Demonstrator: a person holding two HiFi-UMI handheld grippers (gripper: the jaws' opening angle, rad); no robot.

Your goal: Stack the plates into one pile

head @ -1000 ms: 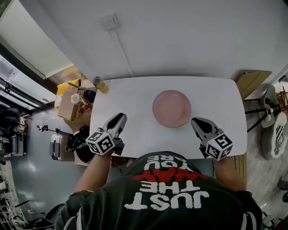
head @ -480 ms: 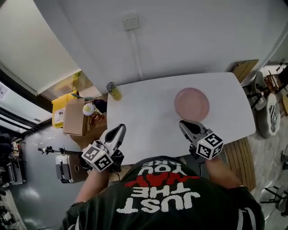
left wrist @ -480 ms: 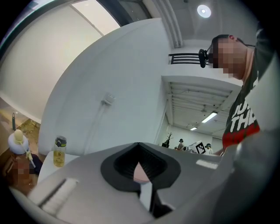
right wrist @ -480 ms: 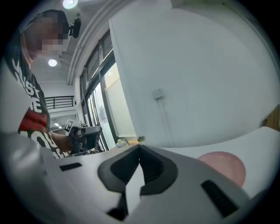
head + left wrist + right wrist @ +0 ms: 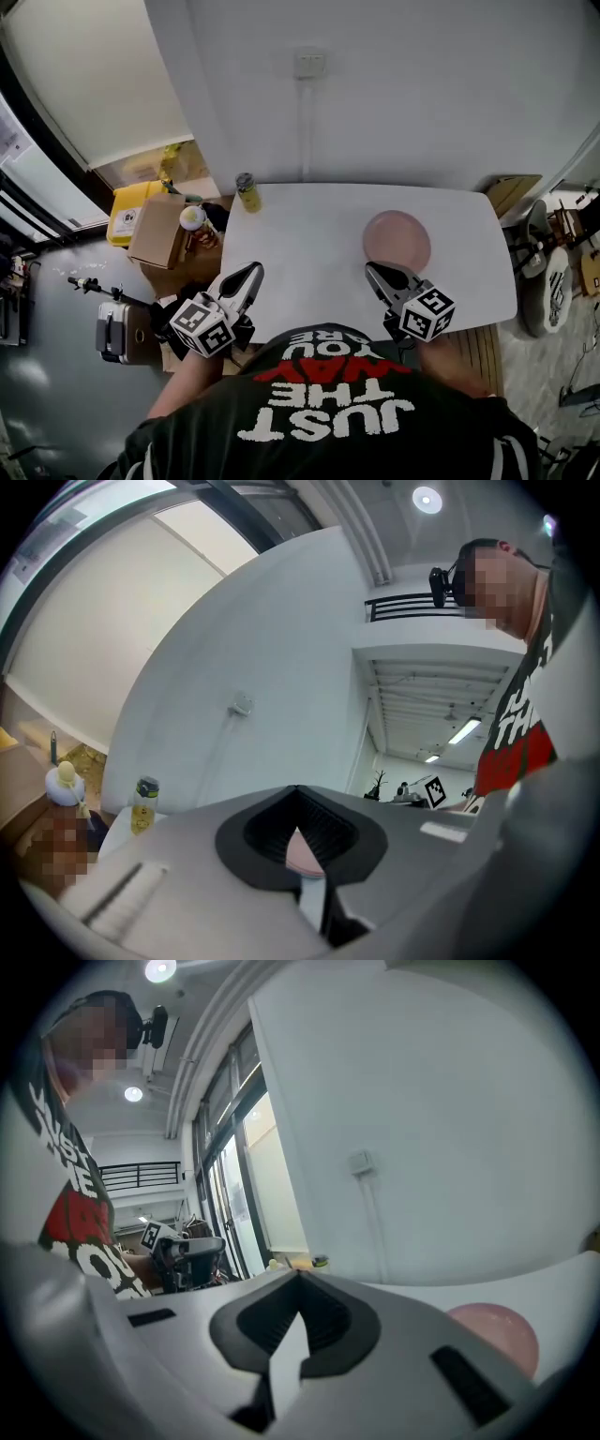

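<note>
A pile of pink plates [image 5: 397, 240] lies on the right half of the white table [image 5: 300, 234]. My right gripper [image 5: 372, 270] hovers just off the pile's near-left rim, shut and empty. My left gripper [image 5: 253, 272] is over the table's near-left edge, well apart from the plates, also shut with nothing in it. In the left gripper view the closed jaws [image 5: 298, 789] fill the lower frame, and a sliver of the pink plates [image 5: 302, 853] shows through them. The right gripper view has the shut jaws [image 5: 300, 1274] in front and the plates [image 5: 492, 1330] at the lower right.
A small bottle with yellow contents [image 5: 247, 192] stands at the table's far left corner. Left of the table, on the floor, are a cardboard box [image 5: 157, 231], a yellow container [image 5: 131, 208] and a grey case [image 5: 117, 331]. A white wall runs behind the table.
The right gripper has shifted left, from the right side of the plates to their near-left side. The left gripper has drawn back to the table's near edge. The plates have not moved.
</note>
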